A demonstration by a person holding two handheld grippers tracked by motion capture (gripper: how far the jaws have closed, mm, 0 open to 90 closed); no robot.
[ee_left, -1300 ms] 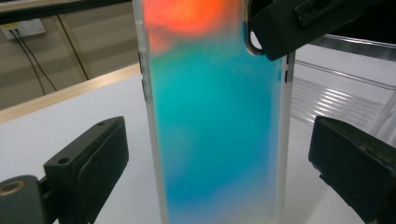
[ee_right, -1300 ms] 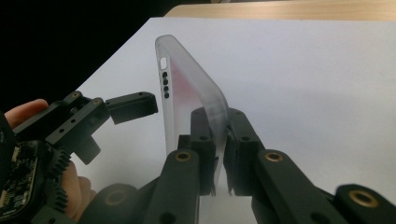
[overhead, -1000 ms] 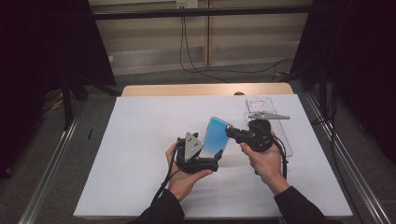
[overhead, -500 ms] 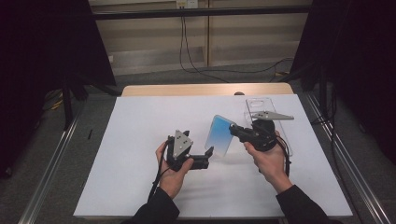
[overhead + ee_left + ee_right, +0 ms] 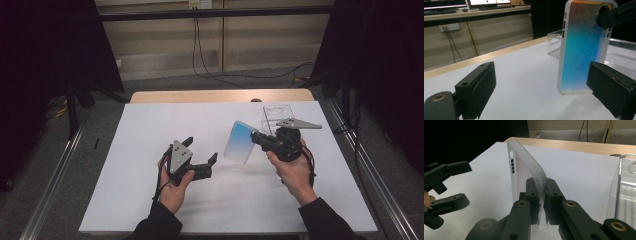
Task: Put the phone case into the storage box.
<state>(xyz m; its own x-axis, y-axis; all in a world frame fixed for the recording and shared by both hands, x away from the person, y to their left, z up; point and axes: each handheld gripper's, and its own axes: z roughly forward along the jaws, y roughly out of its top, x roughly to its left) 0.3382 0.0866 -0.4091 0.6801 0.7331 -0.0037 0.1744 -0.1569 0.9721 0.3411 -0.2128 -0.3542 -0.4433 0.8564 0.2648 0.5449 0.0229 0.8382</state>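
Presently, high view: blue phone case (image 5: 240, 142) is held upright above the counter (image 5: 150, 125) by the right hand-held gripper (image 5: 256, 138), clamped on 1 edge; left hand-held gripper (image 5: 202, 155) is open, empty, jaws just closing slightly.

Left gripper view: case (image 5: 581, 47) sits btwn the jaws, untouched; approach should be kept square.

Right gripper view: clear case (image 5: 624, 190) lies close by; wide room left.

A clear case (image 5: 276, 115) lies on the white table (image 5: 150, 135), cables (image 5: 210, 65) hanging behind.
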